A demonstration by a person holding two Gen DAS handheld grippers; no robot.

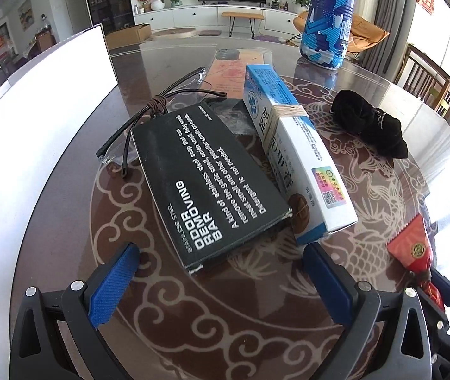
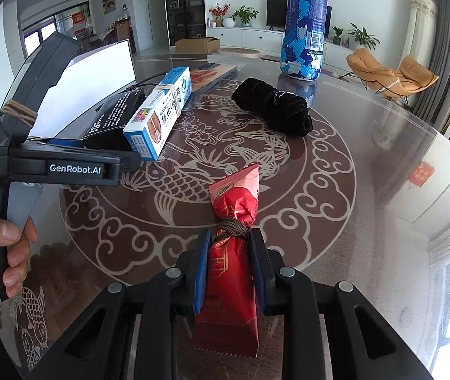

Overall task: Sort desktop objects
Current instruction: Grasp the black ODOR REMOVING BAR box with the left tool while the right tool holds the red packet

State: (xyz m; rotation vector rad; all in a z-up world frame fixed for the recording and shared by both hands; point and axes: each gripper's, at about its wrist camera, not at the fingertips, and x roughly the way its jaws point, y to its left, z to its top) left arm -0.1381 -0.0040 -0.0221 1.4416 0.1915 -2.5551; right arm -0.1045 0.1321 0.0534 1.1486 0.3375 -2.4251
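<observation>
The right gripper [image 2: 229, 272] clamps a red packet [image 2: 231, 288] tied with brown cord, just over the glass table [image 2: 367, 221]. The left gripper [image 1: 221, 280], marked "GenRobot.AI", hangs wide open before a black box [image 1: 206, 183] reading "ODOR REMOVING BAR", touching a blue-white carton [image 1: 294, 155]; bare glass lies between. Beyond sit glasses [image 1: 161, 107], a black cloth [image 1: 370, 123] and a blue can [image 1: 329, 15] near the far edge.
</observation>
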